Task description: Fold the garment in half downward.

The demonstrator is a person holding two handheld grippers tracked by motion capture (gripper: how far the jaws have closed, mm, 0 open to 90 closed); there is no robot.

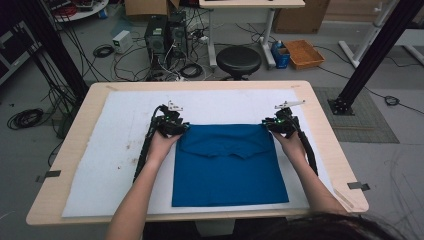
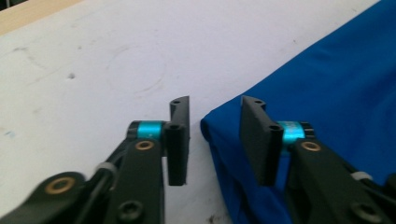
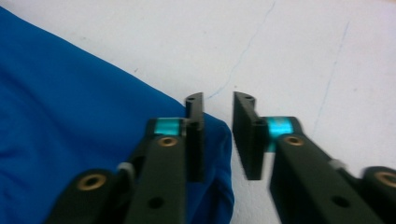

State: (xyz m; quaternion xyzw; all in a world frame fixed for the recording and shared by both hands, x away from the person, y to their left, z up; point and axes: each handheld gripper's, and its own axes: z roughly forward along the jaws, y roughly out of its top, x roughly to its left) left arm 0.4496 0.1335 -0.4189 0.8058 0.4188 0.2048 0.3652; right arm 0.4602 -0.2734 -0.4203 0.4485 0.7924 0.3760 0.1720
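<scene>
A blue garment (image 1: 227, 165) lies folded flat on the white mat (image 1: 120, 150), with a collar-like fold across its middle. My left gripper (image 1: 181, 127) sits at the cloth's far left corner and my right gripper (image 1: 267, 126) at its far right corner. In the left gripper view the left gripper (image 2: 215, 105) stands open, the blue corner (image 2: 327, 84) lying low between the jaws and apart from the pads. In the right gripper view the right gripper (image 3: 218, 100) is open too; the cloth corner (image 3: 70, 102) bulges up beside its left jaw and is not pinched.
The mat covers most of a wooden table (image 1: 80, 125), with bare mat to the left of the cloth and beyond it. Behind the table are a black stool (image 1: 238, 60), computer towers (image 1: 165, 32) with cables, and an orange crate (image 1: 303, 52). Black frame posts (image 1: 370, 55) flank the table.
</scene>
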